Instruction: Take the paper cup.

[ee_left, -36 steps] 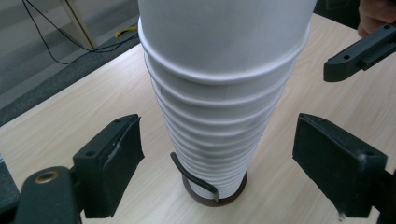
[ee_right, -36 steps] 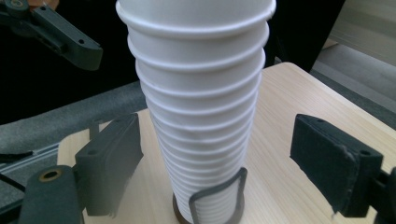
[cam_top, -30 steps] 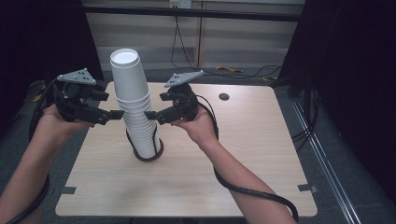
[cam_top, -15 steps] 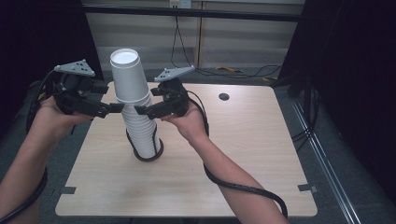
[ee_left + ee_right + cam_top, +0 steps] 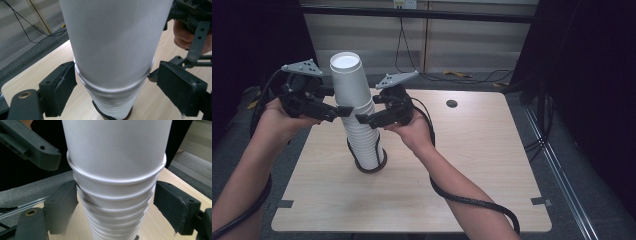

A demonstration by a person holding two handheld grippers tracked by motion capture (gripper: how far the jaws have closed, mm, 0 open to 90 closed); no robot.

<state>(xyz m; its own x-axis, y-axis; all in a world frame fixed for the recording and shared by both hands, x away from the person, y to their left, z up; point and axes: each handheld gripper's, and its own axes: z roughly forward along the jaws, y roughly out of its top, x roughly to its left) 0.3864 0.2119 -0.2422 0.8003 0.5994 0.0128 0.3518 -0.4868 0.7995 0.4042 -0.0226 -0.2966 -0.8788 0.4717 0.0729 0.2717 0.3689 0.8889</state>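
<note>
— Since the cups matter most, where do they stand?

— The stack of white paper cups (image 5: 362, 120) stands upside down on a dark ring (image 5: 371, 167), on the near-left part of the table (image 5: 472, 165), leaning a little away from the person. Its long axis runs nearly vertical, and the top cup (image 5: 348, 75) sits loosely over the rest.

— And the jaws?

— Both pairs are spread, holding nothing. The left gripper (image 5: 343, 111) comes at the stack from its left, the right gripper (image 5: 363, 119) from its right, both level with the top cup's rim. In the left gripper view that rim (image 5: 112, 86) lies between the pads (image 5: 63, 83), apart from both. In the right gripper view the stack (image 5: 115, 182) fills the gap likewise.

— Which is nearer?

— About equal, I judge; each straddles the stack across its axis.

— Anything in the way?

— Mostly each other: the tips nearly meet around the stack. Beyond the stack, a round hole (image 5: 451, 104) sits in the tabletop, and cables (image 5: 462, 77) lie on the floor behind.
</note>
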